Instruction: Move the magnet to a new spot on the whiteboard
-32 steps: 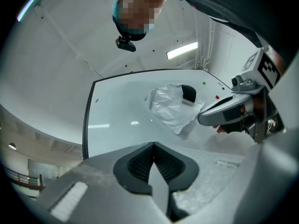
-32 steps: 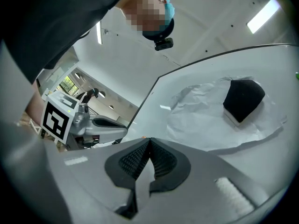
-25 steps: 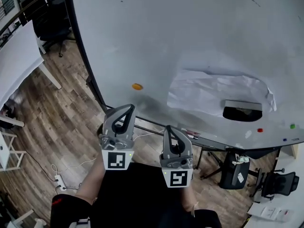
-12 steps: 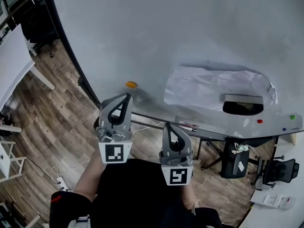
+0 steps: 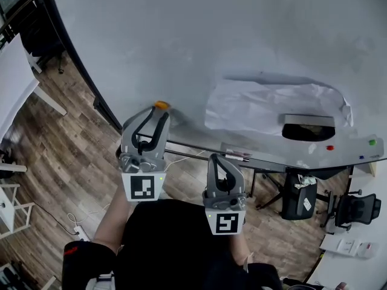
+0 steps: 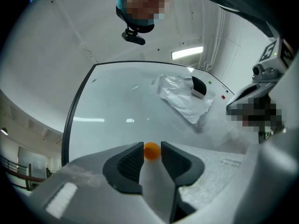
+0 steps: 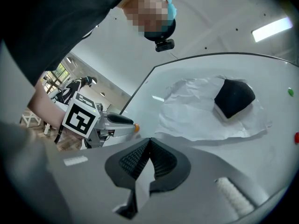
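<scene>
A small orange magnet (image 5: 161, 105) (image 6: 152, 151) sticks to the lower left part of the whiteboard (image 5: 242, 41). My left gripper (image 5: 158, 110) (image 6: 152, 147) is up against the board there. Its jaws are opening, and the magnet sits right between the two fingertips with hardly any gap on either side. In the right gripper view the orange magnet (image 7: 136, 126) shows at the tip of the left gripper. My right gripper (image 5: 215, 163) (image 7: 149, 141) hangs lower, below the board's tray, shut with nothing in it.
A crumpled white sheet (image 5: 260, 110) and a black eraser (image 5: 308, 128) sit on the board to the right. A red magnet (image 5: 329, 148) and a green magnet (image 5: 372, 142) lie further right. Markers rest on the tray (image 5: 239, 156). Wooden floor, a desk and chairs lie below.
The left gripper has risen to the orange magnet and its jaws have parted around it. The right gripper has stayed low and shut.
</scene>
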`<state>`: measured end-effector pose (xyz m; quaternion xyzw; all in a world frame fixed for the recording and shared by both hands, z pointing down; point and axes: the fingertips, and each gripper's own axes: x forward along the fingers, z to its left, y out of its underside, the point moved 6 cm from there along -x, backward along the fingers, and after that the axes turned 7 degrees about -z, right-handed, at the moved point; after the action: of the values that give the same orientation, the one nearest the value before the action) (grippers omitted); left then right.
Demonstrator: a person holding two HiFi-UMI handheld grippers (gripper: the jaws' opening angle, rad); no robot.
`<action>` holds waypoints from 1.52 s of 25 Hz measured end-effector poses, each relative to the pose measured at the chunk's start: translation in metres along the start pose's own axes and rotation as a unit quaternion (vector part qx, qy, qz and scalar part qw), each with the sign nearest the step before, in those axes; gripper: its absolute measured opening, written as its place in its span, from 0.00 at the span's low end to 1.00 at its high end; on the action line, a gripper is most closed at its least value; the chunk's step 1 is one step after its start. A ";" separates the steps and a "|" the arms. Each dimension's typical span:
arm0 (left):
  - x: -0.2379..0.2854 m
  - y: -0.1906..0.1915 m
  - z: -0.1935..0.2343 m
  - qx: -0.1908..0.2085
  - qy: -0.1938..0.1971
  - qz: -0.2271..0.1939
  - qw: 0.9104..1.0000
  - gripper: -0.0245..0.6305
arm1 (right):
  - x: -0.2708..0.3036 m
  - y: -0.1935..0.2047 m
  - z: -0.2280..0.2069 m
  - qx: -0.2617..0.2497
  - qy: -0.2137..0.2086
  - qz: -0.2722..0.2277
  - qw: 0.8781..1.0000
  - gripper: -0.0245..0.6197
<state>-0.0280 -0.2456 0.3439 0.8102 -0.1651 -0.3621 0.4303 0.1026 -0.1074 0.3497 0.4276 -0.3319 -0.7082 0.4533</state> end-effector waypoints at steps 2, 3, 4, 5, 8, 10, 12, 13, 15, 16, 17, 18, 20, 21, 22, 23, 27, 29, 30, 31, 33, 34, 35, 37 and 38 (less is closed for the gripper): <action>0.002 0.001 0.000 -0.002 0.001 0.000 1.000 0.22 | -0.001 0.000 -0.001 -0.002 0.003 0.002 1.000 0.04; 0.003 0.001 0.000 -0.003 0.001 0.000 1.000 0.22 | -0.002 0.000 -0.002 -0.001 0.005 0.002 1.000 0.04; 0.003 0.002 0.000 -0.004 0.000 0.001 1.000 0.22 | -0.002 0.001 -0.002 -0.001 0.007 0.004 1.000 0.04; 0.003 0.002 0.000 -0.005 -0.001 0.001 1.000 0.22 | -0.003 0.001 -0.003 -0.001 0.008 0.006 1.000 0.04; 0.003 0.003 -0.001 -0.007 -0.005 0.001 1.000 0.22 | -0.005 0.002 -0.003 -0.002 0.009 0.007 1.000 0.04; 0.003 0.003 -0.001 -0.007 -0.008 0.000 1.000 0.22 | -0.005 0.002 -0.003 -0.002 0.011 0.008 1.000 0.04; 0.005 0.002 0.001 -0.007 -0.011 -0.002 1.000 0.26 | -0.006 0.003 -0.003 -0.002 0.013 0.010 1.000 0.04; 0.007 0.002 0.001 -0.009 -0.011 -0.002 1.000 0.26 | -0.006 0.003 -0.003 -0.003 0.013 0.011 1.000 0.04; 0.009 0.003 0.002 -0.010 -0.010 0.000 1.000 0.26 | -0.007 0.003 -0.003 -0.004 0.014 0.011 1.000 0.04; 0.009 0.003 0.001 -0.009 -0.009 0.000 1.000 0.26 | -0.007 0.003 -0.003 -0.003 0.015 0.011 1.000 0.04; 0.009 0.003 0.001 -0.008 -0.009 0.000 1.000 0.26 | -0.007 0.003 -0.003 -0.002 0.016 0.010 1.000 0.04; 0.010 0.003 0.001 -0.008 -0.010 -0.001 1.000 0.26 | -0.007 0.002 -0.004 -0.002 0.018 0.009 1.000 0.04; 0.011 0.002 0.001 -0.007 -0.012 -0.004 1.000 0.26 | -0.007 0.002 -0.004 -0.001 0.021 0.009 1.000 0.04; 0.011 0.002 0.001 -0.006 -0.015 -0.005 1.000 0.26 | -0.008 0.002 -0.005 -0.001 0.021 0.009 1.000 0.04; 0.012 0.002 0.001 -0.006 -0.018 -0.005 1.000 0.26 | -0.008 0.002 -0.005 -0.001 0.022 0.009 1.000 0.04; 0.012 0.002 0.002 -0.006 -0.020 -0.005 1.000 0.26 | -0.008 0.002 -0.005 -0.002 0.022 0.009 1.000 0.04; 0.012 0.003 0.002 -0.011 -0.025 -0.002 1.000 0.26 | -0.010 0.002 -0.006 0.000 0.026 0.011 1.000 0.04; 0.011 0.002 0.002 -0.011 -0.026 -0.002 1.000 0.25 | -0.011 0.002 -0.006 -0.001 0.025 0.010 1.000 0.04; 0.011 0.002 0.002 -0.011 -0.027 -0.002 1.000 0.25 | -0.011 0.001 -0.006 -0.001 0.025 0.009 1.000 0.04; 0.011 0.002 0.002 -0.011 -0.027 -0.001 1.000 0.24 | -0.012 0.001 -0.006 -0.001 0.025 0.008 1.000 0.04; 0.012 0.001 0.002 -0.011 -0.025 0.002 1.000 0.24 | -0.013 0.000 -0.006 0.001 0.026 0.008 1.000 0.04; 0.012 0.001 0.002 -0.012 -0.025 0.003 1.000 0.24 | -0.014 0.000 -0.007 0.002 0.026 0.008 1.000 0.04; 0.012 0.001 0.002 -0.012 -0.025 0.004 1.000 0.24 | -0.015 0.000 -0.007 0.003 0.027 0.008 1.000 0.04; 0.012 0.001 0.003 -0.015 -0.025 0.006 1.000 0.24 | -0.016 -0.001 -0.008 0.004 0.028 0.006 1.000 0.04; 0.012 0.001 0.003 -0.016 -0.026 0.008 1.000 0.24 | -0.017 -0.001 -0.008 0.004 0.029 0.006 1.000 0.04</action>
<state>-0.0220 -0.2541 0.3382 0.7923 -0.1765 -0.3824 0.4415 0.1137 -0.0917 0.3509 0.4476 -0.3243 -0.6916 0.4649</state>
